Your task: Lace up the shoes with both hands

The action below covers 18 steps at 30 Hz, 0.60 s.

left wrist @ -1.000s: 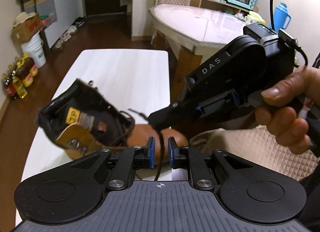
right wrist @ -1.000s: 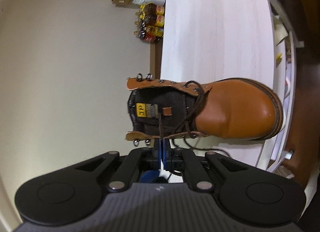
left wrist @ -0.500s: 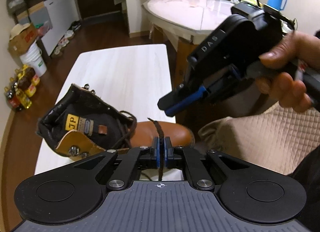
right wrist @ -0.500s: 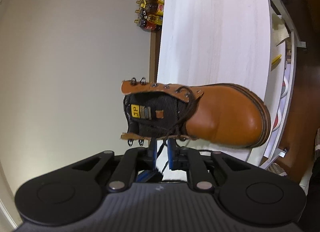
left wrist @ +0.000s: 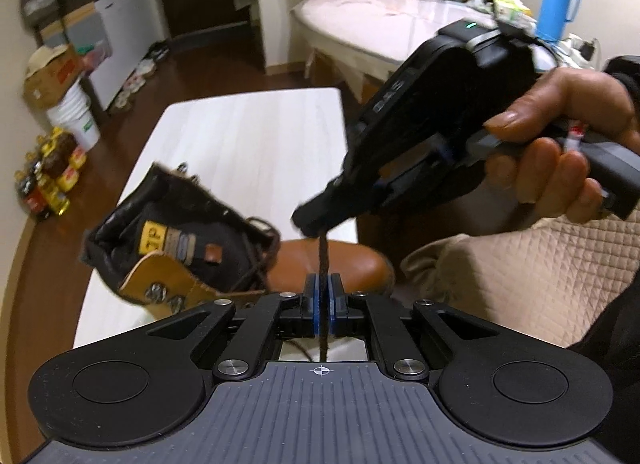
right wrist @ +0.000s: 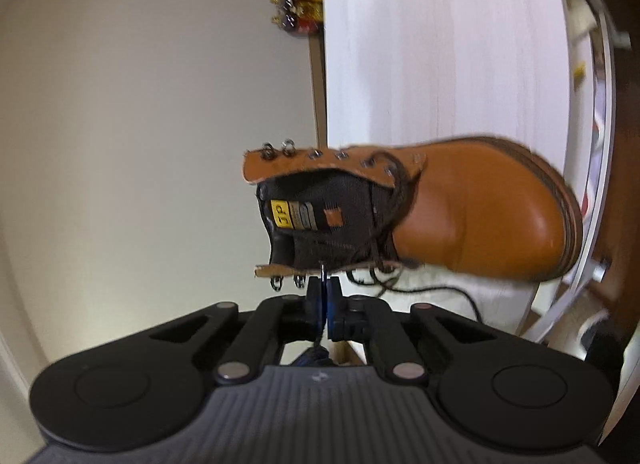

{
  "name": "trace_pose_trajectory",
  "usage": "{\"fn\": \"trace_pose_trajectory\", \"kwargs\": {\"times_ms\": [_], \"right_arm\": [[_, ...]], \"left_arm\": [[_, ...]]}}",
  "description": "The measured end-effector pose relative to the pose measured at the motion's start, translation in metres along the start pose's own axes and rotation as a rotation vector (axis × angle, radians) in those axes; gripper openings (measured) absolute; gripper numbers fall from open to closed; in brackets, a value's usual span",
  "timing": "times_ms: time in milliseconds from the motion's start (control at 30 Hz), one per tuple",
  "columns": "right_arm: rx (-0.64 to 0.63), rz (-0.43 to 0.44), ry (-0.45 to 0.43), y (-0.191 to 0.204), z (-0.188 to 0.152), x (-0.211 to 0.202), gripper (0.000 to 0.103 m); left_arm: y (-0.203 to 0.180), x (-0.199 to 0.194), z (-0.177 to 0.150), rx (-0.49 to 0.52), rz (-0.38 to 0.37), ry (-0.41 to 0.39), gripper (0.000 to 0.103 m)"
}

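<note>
A tan leather boot [left wrist: 332,264] with a dark tongue lies on its side on the white table [left wrist: 248,136], its toe near the front edge. Its dark brown lace [left wrist: 322,254] rises straight and taut from below. My left gripper [left wrist: 322,292] has the lace running between its blue pads; its jaws are opening and a thin gap shows beside the lace. Just above, my right gripper [left wrist: 316,224], held by a hand [left wrist: 560,136], is shut on the same lace. In the right wrist view the right gripper [right wrist: 324,292] pinches the lace in front of the boot [right wrist: 480,216].
A quilted beige cover [left wrist: 520,272] lies to the right of the table. Several bottles [left wrist: 48,180] and a white bucket [left wrist: 76,120] stand on the floor at left. A round table [left wrist: 400,24] with a blue jug [left wrist: 556,4] stands behind.
My left gripper closed around the lace, then eased slightly. My right gripper let go of the lace, opened, came back down and shut on it just above the left pads.
</note>
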State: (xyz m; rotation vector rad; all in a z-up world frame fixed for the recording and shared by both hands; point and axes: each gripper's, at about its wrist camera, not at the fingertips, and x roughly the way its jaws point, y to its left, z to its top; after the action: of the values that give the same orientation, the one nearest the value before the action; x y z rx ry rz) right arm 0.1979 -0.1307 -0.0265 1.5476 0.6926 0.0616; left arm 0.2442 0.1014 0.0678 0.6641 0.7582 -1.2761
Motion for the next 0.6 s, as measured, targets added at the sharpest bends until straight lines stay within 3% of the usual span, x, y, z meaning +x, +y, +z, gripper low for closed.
{"fn": "trace_pose_trajectory", "kwargs": {"times_ms": [467, 600], "right_arm": [[-0.018, -0.009, -0.041, 0.01, -0.011, 0.007, 0.003], [-0.02, -0.012, -0.039, 0.011, -0.012, 0.008, 0.003]], "left_arm": [[0.002, 0.009, 0.016, -0.02, 0.02, -0.039, 0.01], [0.006, 0.011, 0.017, -0.055, 0.02, -0.043, 0.004]]}}
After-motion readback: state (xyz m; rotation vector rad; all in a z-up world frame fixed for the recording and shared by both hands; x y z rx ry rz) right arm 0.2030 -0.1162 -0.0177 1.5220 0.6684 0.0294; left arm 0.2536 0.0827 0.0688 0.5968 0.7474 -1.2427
